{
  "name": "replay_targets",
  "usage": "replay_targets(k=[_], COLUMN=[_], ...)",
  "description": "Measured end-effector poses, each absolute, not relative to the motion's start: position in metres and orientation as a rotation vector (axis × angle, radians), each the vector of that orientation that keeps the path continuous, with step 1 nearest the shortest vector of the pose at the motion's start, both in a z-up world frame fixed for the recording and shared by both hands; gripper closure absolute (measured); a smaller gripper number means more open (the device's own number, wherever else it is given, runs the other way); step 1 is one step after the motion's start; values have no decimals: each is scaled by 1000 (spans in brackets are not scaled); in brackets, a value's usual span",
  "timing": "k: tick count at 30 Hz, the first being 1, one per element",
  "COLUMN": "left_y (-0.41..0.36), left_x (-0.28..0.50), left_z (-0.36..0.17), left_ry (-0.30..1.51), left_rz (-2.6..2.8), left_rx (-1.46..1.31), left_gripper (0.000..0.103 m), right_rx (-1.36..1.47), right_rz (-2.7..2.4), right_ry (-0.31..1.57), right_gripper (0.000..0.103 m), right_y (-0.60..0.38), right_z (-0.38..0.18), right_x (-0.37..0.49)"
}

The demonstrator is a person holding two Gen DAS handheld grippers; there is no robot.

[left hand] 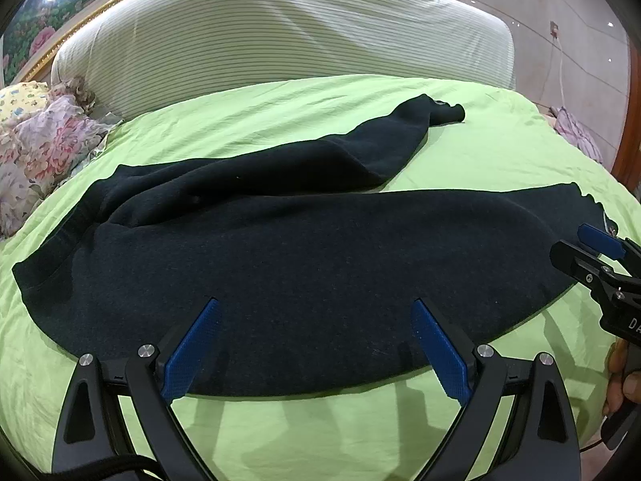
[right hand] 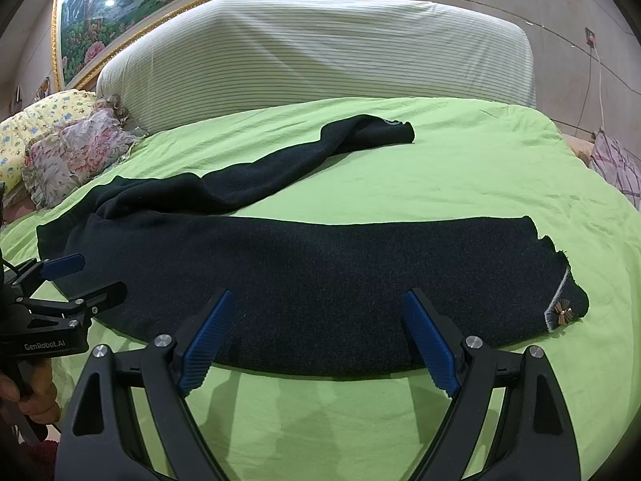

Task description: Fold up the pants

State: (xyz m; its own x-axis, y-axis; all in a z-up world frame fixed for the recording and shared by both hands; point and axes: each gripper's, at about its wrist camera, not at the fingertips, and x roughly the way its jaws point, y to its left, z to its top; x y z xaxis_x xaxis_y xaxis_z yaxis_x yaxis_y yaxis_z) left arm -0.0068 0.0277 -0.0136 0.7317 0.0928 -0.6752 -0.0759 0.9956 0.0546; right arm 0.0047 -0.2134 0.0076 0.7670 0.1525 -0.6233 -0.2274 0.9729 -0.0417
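Here, pants point(left hand: 304, 264) ahead of gaping left hand-held gripper point(left hand: 314, 306).

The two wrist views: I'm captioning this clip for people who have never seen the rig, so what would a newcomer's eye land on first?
Dark pants sprawl across a bright lime-green bedsheet, waistband to the left, one leg angling away toward the striped headboard, the near leg running right to a cuff with a small bow trim. In front, the left gripper and right gripper hang open over the near edge of the pants, holding nothing.
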Motion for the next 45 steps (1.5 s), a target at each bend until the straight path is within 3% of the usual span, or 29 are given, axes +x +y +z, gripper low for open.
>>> replay_targets(k=[45], left_y=[21], left_x=[-6], left_z=[-15], left_ry=[753], left_rz=[49], left_rx=[34], left_gripper=[6], right_rx=[-96], right_rz=[207], right_ry=[666], right_gripper=[16], right_y=[-204], right_z=[4], right_x=[6])
